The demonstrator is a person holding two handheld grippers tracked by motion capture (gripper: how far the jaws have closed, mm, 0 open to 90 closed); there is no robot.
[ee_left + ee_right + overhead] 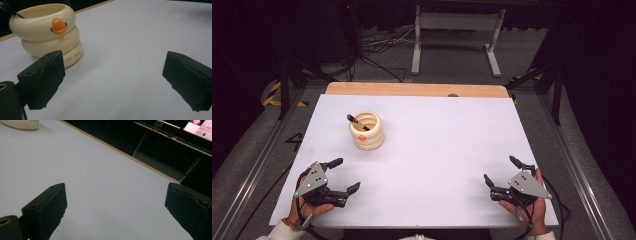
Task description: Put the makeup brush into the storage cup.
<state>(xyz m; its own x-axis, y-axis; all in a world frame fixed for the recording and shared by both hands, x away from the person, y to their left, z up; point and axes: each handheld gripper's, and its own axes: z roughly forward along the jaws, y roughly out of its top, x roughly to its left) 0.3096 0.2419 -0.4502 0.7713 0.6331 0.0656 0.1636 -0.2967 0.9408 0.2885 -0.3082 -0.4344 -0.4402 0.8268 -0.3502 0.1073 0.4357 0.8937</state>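
Resting low at the near left corner of the white tabletop (442,150), the left claw (347,175) sits in a person's left hand (304,205), grey three-cornered plate on top. Jaws spread wide, nothing between them; in the left gripper view bare white surface lies between the two black pads.

Beyond it, toward the far left part of the tabletop, stands a cream holder (366,131) shaped like three stacked rings, upright, well apart from both claws. Left gripper view: an orange duck-bill mark (58,25) on the top ring, small lettering on the bottom ring. A dark pen-like stick (357,122) leans inside it, its tip poking out over the far-left rim; what it is exactly, cannot tell.

Middle of the tabletop is plain white. A wooden strip (417,89) runs along the far edge.

Near right corner: right claw (501,172), held in the right hand (532,210), also low over the surface. Jaws wide apart, gripping nothing. The right gripper view looks across the sheet to its far edge.
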